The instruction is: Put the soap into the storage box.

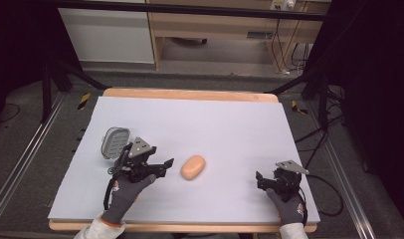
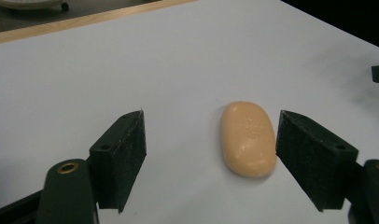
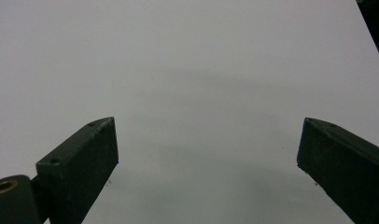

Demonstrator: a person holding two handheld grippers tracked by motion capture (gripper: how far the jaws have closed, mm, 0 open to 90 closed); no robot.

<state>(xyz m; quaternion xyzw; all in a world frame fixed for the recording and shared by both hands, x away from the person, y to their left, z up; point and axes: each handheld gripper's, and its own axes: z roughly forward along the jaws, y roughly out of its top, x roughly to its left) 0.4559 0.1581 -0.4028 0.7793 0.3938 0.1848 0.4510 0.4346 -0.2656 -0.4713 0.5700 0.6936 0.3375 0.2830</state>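
An oval peach-coloured bar of soap (image 1: 193,167) lies flat on the pale table sheet (image 1: 215,129), a little left of centre. My left gripper (image 1: 163,166) is just left of it and points at it. In the left gripper view the soap (image 2: 248,138) lies between the open jaws of the left gripper (image 2: 211,140), close to the right-hand one, and I cannot tell whether they touch. My right gripper (image 1: 260,180) rests near the front right of the sheet. In its own view the right gripper (image 3: 206,149) is open over bare sheet.
A grey soap dish (image 1: 115,142) sits on the sheet just behind the left hand. The sheet covers a wooden table whose edge (image 1: 190,93) shows at the back. Metal frame legs (image 1: 46,94) and cables (image 1: 334,194) stand around the table on the floor.
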